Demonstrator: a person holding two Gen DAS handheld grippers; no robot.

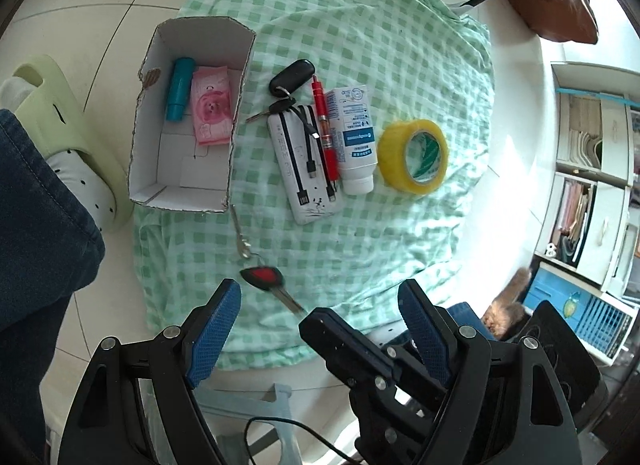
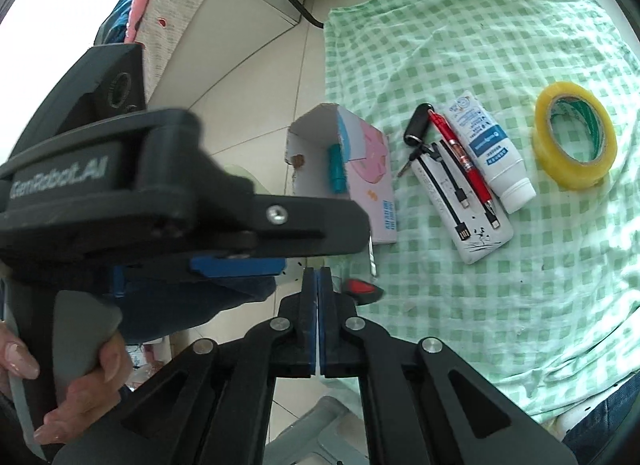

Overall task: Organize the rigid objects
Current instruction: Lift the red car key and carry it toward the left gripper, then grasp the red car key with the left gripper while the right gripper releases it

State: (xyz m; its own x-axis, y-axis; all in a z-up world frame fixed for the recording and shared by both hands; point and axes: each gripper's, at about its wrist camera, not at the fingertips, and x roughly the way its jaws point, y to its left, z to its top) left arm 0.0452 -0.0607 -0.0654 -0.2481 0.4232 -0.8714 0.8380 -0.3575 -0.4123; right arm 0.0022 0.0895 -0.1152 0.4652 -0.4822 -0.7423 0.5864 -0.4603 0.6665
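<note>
On the green checked cloth [image 1: 360,25] stands a cardboard box [image 1: 140,153] holding a teal tube [image 1: 180,89] and a pink packet [image 1: 212,105]. To its right lie a black key fob [image 1: 292,75], a white power bank [image 1: 288,169], a red pen [image 1: 326,133], a white tube [image 1: 354,137] and yellow tape [image 1: 414,155]. A red-and-black key [image 1: 266,276] on a chain lies near the cloth's front edge. My left gripper [image 1: 320,287] hangs open above it. My right gripper [image 2: 319,275] is shut with nothing seen between its pads; the key [image 2: 362,289] shows just beside its tips.
A foot in a pale green slipper [image 1: 72,137] and a jeans leg [image 1: 36,225] stand left of the box. Shelves [image 1: 592,169] and a furry brown thing [image 1: 508,305] are at the right. A hand [image 2: 80,365] grips the left gripper's handle. A grey stool [image 1: 276,405] is below.
</note>
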